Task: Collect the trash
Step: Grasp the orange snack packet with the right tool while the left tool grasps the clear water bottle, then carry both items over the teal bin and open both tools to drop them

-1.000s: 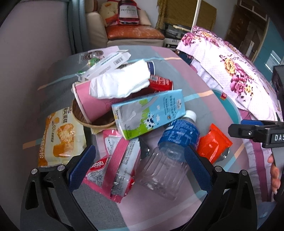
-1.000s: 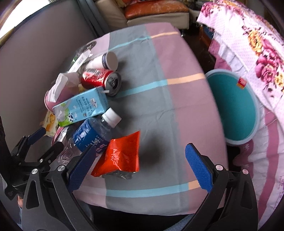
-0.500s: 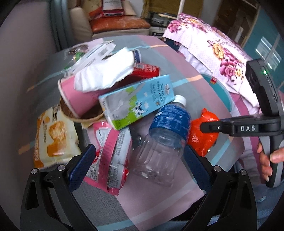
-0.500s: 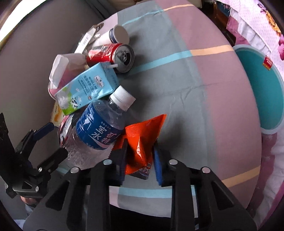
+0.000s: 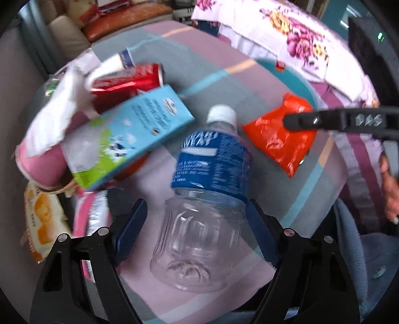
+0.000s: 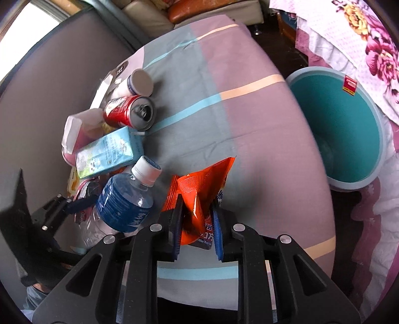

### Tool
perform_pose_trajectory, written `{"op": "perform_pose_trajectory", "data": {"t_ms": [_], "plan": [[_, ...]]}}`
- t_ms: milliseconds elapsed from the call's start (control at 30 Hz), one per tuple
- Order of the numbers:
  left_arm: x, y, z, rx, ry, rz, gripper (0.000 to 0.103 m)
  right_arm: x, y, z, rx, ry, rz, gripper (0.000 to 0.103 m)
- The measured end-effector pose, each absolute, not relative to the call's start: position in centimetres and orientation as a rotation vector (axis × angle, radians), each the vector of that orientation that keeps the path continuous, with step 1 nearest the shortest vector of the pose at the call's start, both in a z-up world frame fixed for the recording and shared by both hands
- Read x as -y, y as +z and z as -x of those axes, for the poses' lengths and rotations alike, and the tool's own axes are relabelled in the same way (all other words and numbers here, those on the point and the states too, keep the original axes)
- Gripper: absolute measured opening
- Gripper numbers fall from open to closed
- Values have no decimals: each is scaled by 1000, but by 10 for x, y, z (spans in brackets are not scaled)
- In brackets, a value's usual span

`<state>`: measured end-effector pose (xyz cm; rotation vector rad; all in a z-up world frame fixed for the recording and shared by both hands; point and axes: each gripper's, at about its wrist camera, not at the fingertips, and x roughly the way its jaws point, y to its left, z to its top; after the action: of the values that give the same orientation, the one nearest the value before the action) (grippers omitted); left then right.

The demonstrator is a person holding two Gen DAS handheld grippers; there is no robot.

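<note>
My right gripper (image 6: 195,219) pinches the orange snack packet (image 6: 199,189), its 2 blue pads creasing the foil just above the tabletop (image 6: 249,119). My left gripper (image 5: 194,229) is closing around the base of the clear water bottle (image 5: 204,199); the right pad is at the plastic, the left pad still shows a gap. The bottle lies with its white cap pointing away from me. Beyond it sit a blue milk carton (image 5: 129,132), a red soda can (image 6: 129,112), a pink cup (image 5: 42,162) stuffed with tissue, and a yellow biscuit pack (image 5: 42,224). The cloth is grey and mauve with pale blue and peach stripes. Past its right edge stands a teal bin (image 6: 344,129), then a floral bedspread (image 6: 369,44); a cushioned seat (image 6: 199,10) lies farthest.
</note>
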<state>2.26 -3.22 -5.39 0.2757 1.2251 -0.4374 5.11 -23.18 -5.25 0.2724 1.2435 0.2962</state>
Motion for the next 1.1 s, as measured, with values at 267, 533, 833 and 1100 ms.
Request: {"op": "perform_pose_trajectory", "data": {"t_ms": [267,533,833,1100], "plan": [[40,-70,-28,-1276,-406,-234,67,255,-45,-51,-1181,277,-283,20],[62,-29,-29,-1207,-428,-185,66,298,-32,-59,-1094,234,-361,20],[159,-6,-68,-1152,-556,-222,66,393,-9,-65,-946,78,-476,19],[259,-37,-109,-1182,-649,-334,66,463,-10,-62,-887,-85,-496,19]]}}
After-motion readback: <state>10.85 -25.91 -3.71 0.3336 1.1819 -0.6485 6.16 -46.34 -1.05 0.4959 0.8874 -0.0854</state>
